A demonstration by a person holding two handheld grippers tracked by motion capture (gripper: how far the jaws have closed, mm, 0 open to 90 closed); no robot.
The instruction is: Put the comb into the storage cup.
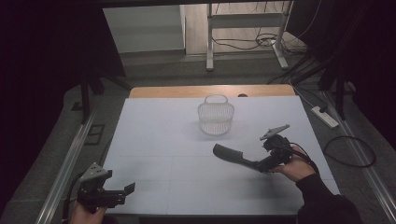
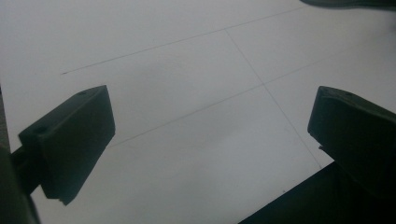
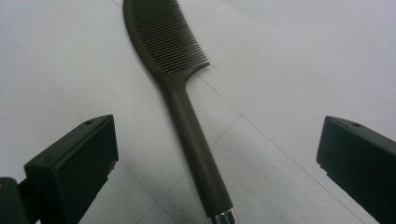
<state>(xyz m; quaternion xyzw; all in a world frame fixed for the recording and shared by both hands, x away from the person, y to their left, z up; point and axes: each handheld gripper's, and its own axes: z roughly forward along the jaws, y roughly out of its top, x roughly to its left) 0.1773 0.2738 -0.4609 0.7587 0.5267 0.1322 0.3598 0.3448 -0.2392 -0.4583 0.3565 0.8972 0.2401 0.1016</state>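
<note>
A dark, fine-toothed comb [image 3: 180,88] with a long silver-tipped handle lies flat at the table's [image 1: 159,140] four o'clock, between the right gripper's [image 1: 261,167] wide-spread jaws; the left gripper [image 2: 210,140] gapes empty.

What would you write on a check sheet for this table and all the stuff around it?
Surface: white table with faint seam lines; a wooden strip along its far edge.
Job's things: dark comb lying flat on the table; white wire basket standing upright beyond it, apart from it.
Clutter: nothing seen.
Grippers: left gripper open over bare table at the near left corner; right gripper open, jaws either side of the comb's handle, not closed on it.
Cables: black loop and white power strip on the floor at right; more cables under the far desk frame.
Surroundings: grey floor, dark curtains.
</note>
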